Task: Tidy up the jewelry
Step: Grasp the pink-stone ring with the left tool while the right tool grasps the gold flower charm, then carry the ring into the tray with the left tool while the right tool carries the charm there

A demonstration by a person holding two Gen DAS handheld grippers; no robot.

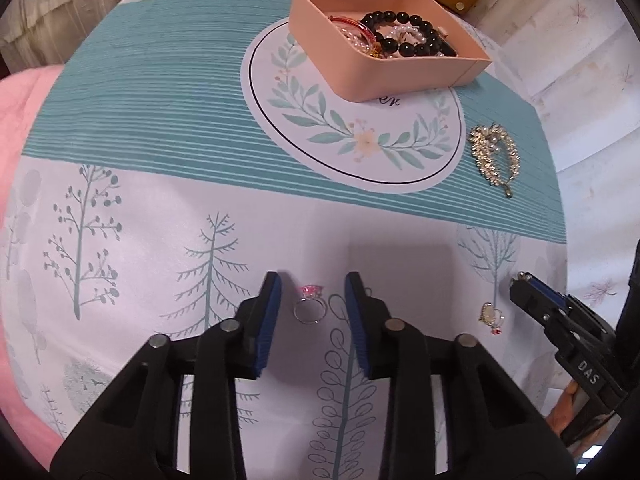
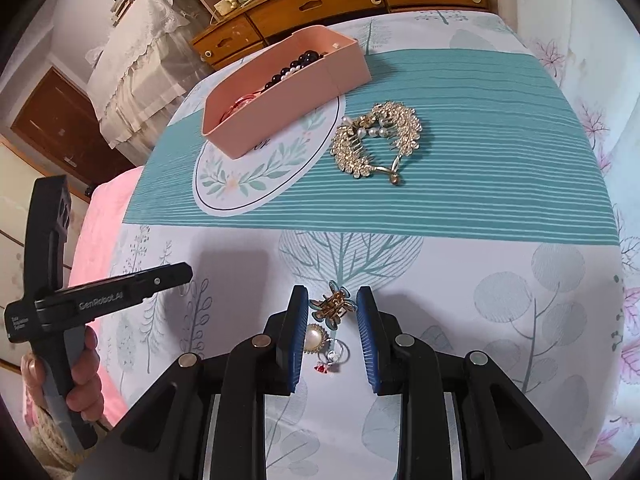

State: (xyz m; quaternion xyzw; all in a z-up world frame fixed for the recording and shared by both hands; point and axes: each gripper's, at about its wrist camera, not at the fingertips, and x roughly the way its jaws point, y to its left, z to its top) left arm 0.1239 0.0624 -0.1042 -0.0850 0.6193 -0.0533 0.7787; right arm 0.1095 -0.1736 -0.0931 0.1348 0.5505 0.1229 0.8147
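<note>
We see the left gripper with jaws apart, straddling a pink ring untouched. The right gripper likewise gapes around a clip. The tray sits at 12 o'clock, the brooch at 2.

"GenRobot.AI" on left gripper body; "DAS" on right gripper body.

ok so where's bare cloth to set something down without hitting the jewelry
The widest free patch is the striped teal band left of the pink open box, down to the printed trees. Teal cloth right of the gold rhinestone hair clip is also bare. It is crowded near the front edge: a pink-stone ring, a pearl brooch and a small claw clip.
</note>
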